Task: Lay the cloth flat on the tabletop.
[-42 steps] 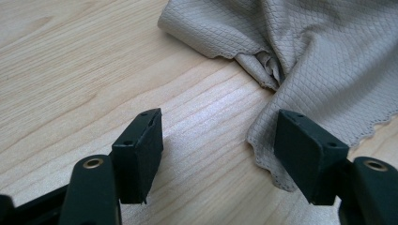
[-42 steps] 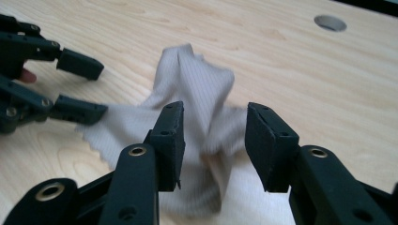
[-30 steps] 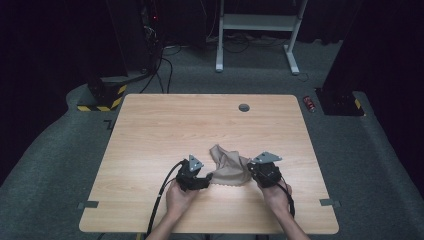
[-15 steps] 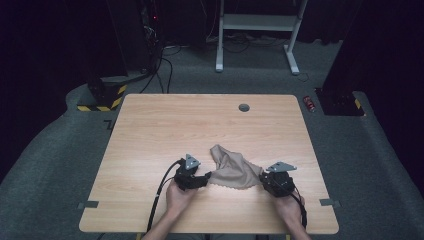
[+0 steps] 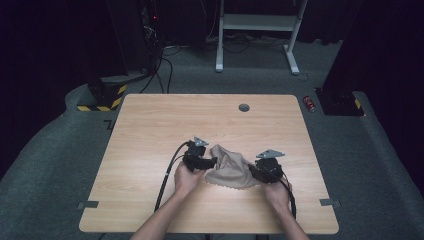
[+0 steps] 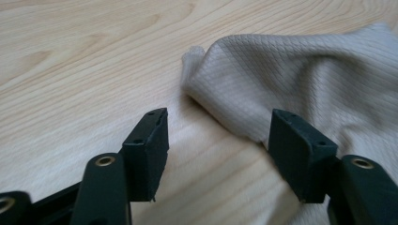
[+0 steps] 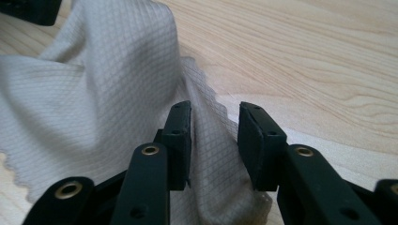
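Plainly a spreading or straightening step on the crumpled beige waffle-weave cloth (image 5: 230,169), bunched on the pale wooden table (image 5: 150,130) near its front edge, between the two tools. Left gripper (image 5: 205,162) just beside the cloth's left edge; right gripper (image 5: 254,171) at its right corner.

From the left gripper view: jaws spread wide, bare wood between them, a rolled fold of cloth (image 6: 281,75) just ahead and the right-hand jaw at the hem, nothing pinched. From the right gripper view: jaws set narrow with a gap, a scalloped edge of the cloth (image 7: 206,122) lying between and under them, not clamped as far as can be told.

Next move, by judgement: close on a corner at each side, low to the wood, then pull apart evenly so the folds flatten rather than drag.

Weave, scalloped hem and jaw gaps clear from the gripper views; overall heap shape and place on the table clear from the high view.
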{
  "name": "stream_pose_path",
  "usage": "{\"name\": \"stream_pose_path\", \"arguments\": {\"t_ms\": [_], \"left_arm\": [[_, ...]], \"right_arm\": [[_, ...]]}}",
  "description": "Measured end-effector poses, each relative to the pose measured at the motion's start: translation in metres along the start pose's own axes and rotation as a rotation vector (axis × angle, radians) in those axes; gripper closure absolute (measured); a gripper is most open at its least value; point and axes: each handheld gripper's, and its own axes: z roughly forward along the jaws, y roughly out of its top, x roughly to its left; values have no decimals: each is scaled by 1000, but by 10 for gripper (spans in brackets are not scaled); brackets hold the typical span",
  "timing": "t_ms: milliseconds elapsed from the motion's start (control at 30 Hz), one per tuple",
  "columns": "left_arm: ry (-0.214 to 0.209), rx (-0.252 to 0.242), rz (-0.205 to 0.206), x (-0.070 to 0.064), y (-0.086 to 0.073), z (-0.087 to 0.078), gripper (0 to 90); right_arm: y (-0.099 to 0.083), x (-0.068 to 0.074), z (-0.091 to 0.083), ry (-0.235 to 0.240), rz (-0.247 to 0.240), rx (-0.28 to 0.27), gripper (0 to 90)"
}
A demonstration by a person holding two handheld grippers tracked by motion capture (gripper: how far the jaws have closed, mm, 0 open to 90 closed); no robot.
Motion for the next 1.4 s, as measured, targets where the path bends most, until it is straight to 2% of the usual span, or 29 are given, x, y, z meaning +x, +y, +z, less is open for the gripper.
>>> {"name": "stream_pose_path", "arguments": {"t_ms": [67,100,133,167,267,333,367,400,467,500,533,600,667,833,867,967,1067,1100,1133,1167,1233,1267,1300,1333,1367,1400], "left_arm": [[-6,-11,-11,-1,2,2,385],[-10,-18,-41,0,4,7,388],[-10,-18,-41,0,4,7,397],[-7,13,-53,0,6,13,410],[-4,38,-8,-3,10,16,491],[-1,39,6,-4,11,17,588],[-1,41,10,-4,12,17,588],[-2,45,8,-1,11,16,725],[-31,64,4,4,11,15,827],[-31,64,4,4,11,15,871],[-39,73,10,5,11,14,885],[-55,77,11,12,11,5,889],[-58,69,9,14,12,3,889],[-70,4,31,23,14,-27,890],[-70,4,31,23,14,-27,890],[-75,-30,41,32,14,-49,889],[-76,-32,54,34,10,-57,889],[-75,-24,71,35,6,-61,889],[-72,-7,93,34,-2,-65,888],[-72,-7,93,34,-2,-65,888],[-72,18,119,32,-18,-68,887],[-72,18,119,32,-18,-68,886],[-84,41,134,30,-26,-67,885],[-84,41,134,30,-26,-67,882],[-104,74,144,28,-32,-66,873],[-119,85,142,27,-35,-65,860]], "right_arm": [[0,-1,1,0,2,4,674],[-1,-1,1,-4,-5,-3,731],[-1,-1,1,-4,-5,-3,731],[-1,1,1,-5,-19,-6,770],[-2,2,3,-4,-30,15,818],[-3,2,4,-5,-37,16,840],[-3,2,5,-4,-38,18,863],[-3,2,5,1,-40,21,883],[-4,1,4,5,-40,22,886],[-4,1,4,5,-38,23,888],[-4,1,3,3,-44,21,889],[-3,1,0,2,-45,18,889],[-1,0,-4,4,-45,0,889],[2,0,-19,8,-47,-49,888],[2,0,-19,8,-47,-49,888],[1,1,-30,7,-57,-74,888],[-1,3,-35,11,-67,-85,888],[-3,4,-36,14,-76,-85,888],[-8,8,-37,23,-104,-82,888],[-8,8,-37,23,-104,-82,888],[-18,15,-35,51,-121,-54,886],[-18,15,-35,51,-121,-54,886],[-23,21,-31,72,-149,-19,877],[-24,23,-30,76,-164,-9,863],[-25,25,-29,74,-179,-3,839],[-25,26,-30,69,-179,-9,822]]}}
